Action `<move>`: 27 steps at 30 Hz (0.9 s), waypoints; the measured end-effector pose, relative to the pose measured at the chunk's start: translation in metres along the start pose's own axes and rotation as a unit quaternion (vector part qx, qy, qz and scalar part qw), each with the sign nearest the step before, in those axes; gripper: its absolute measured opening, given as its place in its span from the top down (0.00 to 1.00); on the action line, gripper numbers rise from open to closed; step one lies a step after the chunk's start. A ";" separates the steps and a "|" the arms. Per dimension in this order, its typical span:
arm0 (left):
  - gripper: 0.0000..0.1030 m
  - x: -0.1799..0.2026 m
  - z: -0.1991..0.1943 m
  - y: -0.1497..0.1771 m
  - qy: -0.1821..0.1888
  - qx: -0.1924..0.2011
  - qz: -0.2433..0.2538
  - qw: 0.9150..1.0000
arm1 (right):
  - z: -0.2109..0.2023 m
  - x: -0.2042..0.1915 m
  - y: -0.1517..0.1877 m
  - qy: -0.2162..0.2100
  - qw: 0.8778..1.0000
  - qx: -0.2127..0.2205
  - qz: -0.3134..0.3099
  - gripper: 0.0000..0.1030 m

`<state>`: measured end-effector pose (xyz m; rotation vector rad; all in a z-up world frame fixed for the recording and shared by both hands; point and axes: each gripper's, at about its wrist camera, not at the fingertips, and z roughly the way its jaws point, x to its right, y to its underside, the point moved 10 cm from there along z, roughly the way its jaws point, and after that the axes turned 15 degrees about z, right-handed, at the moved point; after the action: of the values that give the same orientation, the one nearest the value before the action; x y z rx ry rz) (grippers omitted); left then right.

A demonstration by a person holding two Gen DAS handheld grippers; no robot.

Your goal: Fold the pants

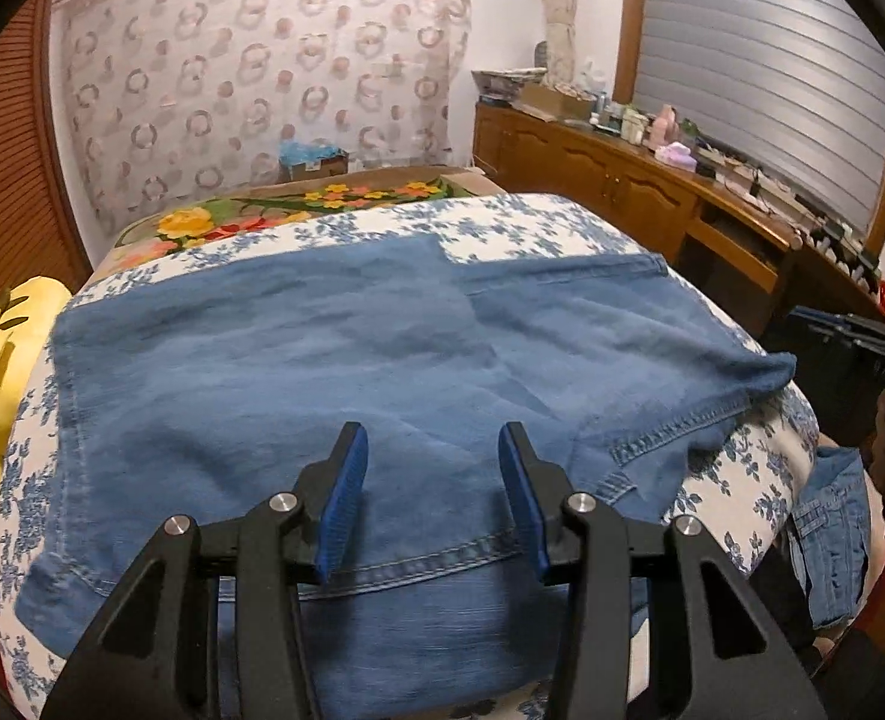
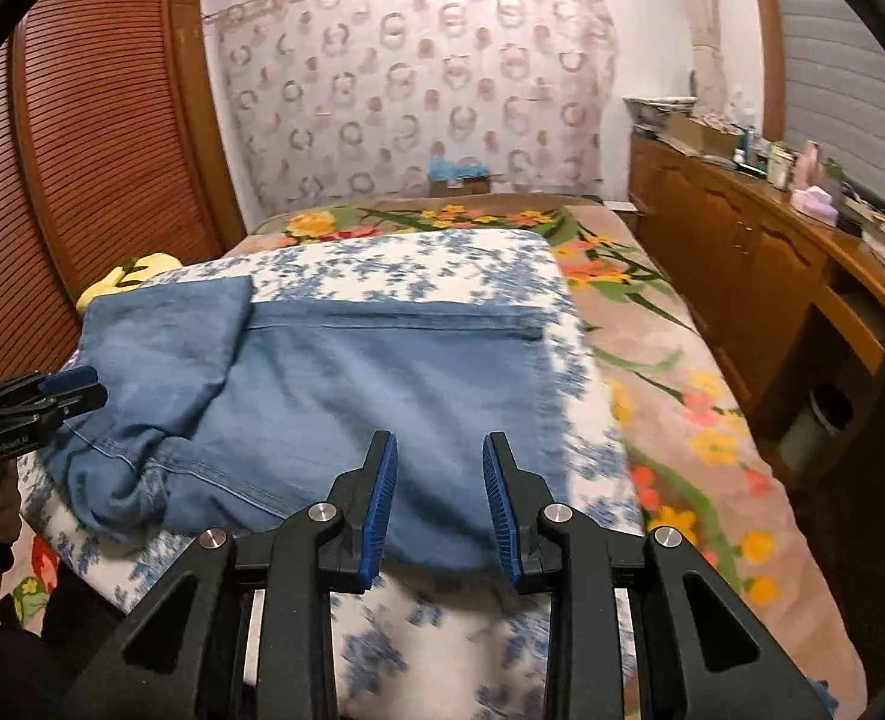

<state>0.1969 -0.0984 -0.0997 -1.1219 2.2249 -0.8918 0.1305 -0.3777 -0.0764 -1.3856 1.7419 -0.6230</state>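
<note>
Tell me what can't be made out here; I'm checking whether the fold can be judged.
- Jeans, left wrist view: near hem hidden behind the left hand-held gripper.
- Jeans, right wrist view: right edge and floral quilt smeared by motion blur.
- Dresser clutter: too small to identify.
- Second denim piece: hangs off the bed, cut off.

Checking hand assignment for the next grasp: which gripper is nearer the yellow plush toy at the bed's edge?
Left. The left gripper hangs over the pants on the side where the yellow plush toy lies. The right gripper is over the pants' opposite end, toward the wooden dresser.
</note>
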 end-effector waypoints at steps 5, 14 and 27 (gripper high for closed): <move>0.55 0.009 0.008 0.004 0.005 -0.009 0.005 1.000 | 0.000 0.022 0.006 0.018 1.000 -0.011 0.018 0.60; 0.55 0.015 0.025 0.018 0.012 -0.036 -0.005 0.999 | 0.015 0.048 0.017 0.045 0.996 -0.046 0.058 0.60; 0.54 0.018 0.028 0.022 0.015 -0.033 -0.012 0.999 | 0.031 0.040 0.021 0.056 0.995 -0.061 0.060 0.60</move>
<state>0.1950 -0.1126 -0.1371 -1.1741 2.2845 -0.8553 0.1417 -0.4070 -0.1215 -1.3385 1.9663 -0.5451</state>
